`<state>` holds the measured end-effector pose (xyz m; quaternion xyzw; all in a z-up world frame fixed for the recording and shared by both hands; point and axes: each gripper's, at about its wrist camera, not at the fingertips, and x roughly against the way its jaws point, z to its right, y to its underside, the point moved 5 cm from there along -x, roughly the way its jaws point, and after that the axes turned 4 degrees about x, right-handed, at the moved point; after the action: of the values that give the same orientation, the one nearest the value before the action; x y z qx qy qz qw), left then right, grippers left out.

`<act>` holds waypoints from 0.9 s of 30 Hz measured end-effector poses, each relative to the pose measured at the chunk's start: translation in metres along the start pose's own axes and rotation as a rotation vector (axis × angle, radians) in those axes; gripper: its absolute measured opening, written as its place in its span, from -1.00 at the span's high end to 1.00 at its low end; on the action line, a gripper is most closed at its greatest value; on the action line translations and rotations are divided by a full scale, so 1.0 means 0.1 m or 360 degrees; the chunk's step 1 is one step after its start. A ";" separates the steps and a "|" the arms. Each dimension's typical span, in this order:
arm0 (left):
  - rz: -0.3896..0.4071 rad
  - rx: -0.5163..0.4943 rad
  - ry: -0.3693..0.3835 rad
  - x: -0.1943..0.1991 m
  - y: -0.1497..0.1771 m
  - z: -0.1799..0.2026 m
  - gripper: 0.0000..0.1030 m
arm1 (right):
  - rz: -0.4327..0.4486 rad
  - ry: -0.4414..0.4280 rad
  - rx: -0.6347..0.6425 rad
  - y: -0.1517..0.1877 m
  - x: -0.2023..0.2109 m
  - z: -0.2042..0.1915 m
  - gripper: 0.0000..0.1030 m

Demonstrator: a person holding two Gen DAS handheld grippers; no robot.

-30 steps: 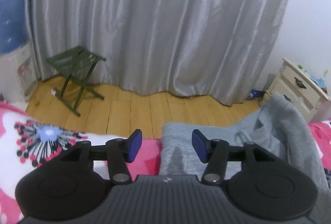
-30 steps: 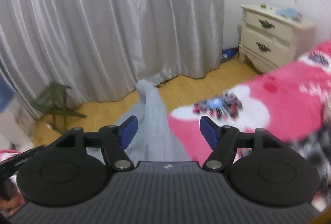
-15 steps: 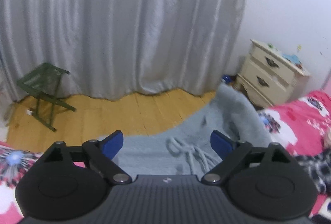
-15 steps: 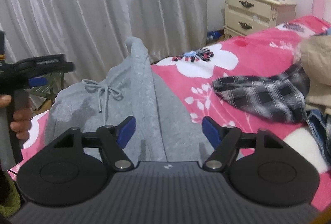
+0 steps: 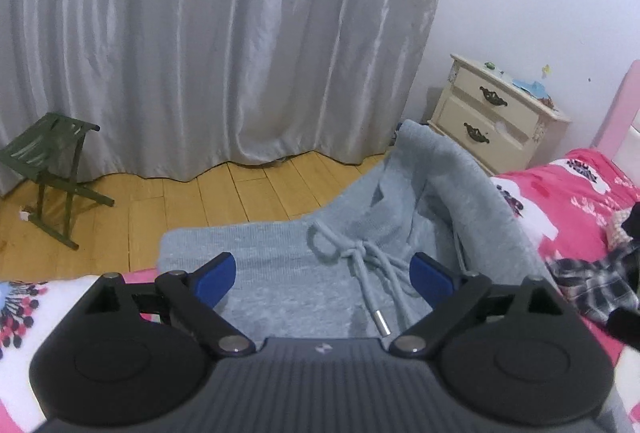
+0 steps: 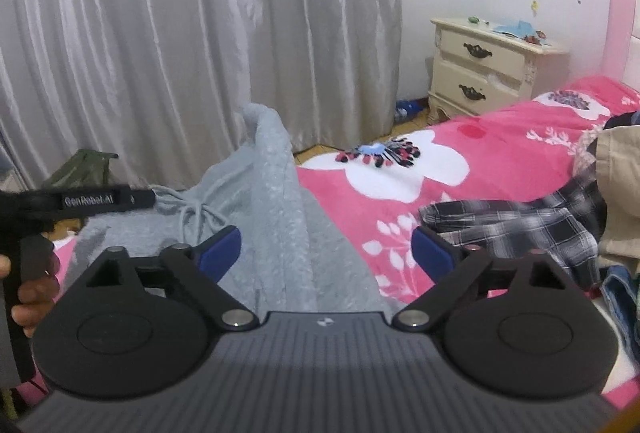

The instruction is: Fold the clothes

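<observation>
Grey drawstring sweatpants (image 5: pixel 288 273) lie on the pink floral bed, waistband toward the bed's edge, with a tied cord (image 5: pixel 360 265). One part stands up in a raised fold (image 5: pixel 436 161). My left gripper (image 5: pixel 324 277) is open above the waistband, holding nothing. In the right wrist view the sweatpants (image 6: pixel 280 217) run under my right gripper (image 6: pixel 326 249), which is open and empty. The left gripper (image 6: pixel 24 217) shows there at the left, held by a hand.
A plaid garment (image 6: pixel 516 221) and other clothes (image 6: pixel 620 193) lie on the pink bedspread (image 6: pixel 500 153) at the right. A cream nightstand (image 6: pixel 484 69), grey curtain (image 5: pixel 200 33), green folding stool (image 5: pixel 48 173) and wooden floor (image 5: pixel 224 201) lie beyond the bed.
Both grippers have opened wider. The left view swung right over the sweatpants' waistband. The right gripper pulled back and turned right over the bed.
</observation>
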<state>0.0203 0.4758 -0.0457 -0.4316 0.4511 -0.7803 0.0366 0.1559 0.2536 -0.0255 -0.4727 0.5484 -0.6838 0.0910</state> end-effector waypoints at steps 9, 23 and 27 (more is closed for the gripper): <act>0.0038 0.0042 -0.0026 0.02 -0.02 -0.06 -0.97 | 0.0162 0.0092 -0.0019 0.03 0.14 0.08 -0.98; 0.0013 0.0145 -0.0056 0.04 -0.03 -0.16 -1.00 | 0.0264 0.0161 0.0126 -0.02 0.19 0.05 -0.98; 0.0038 0.0128 -0.0048 0.04 -0.02 -0.14 -1.00 | 0.0234 0.0221 0.0208 -0.06 0.14 0.00 -0.97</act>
<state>0.0085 0.4847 -0.0443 -0.4359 0.4240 -0.7907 0.0701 0.1511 0.2470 -0.0128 -0.3758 0.5408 -0.7406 0.1335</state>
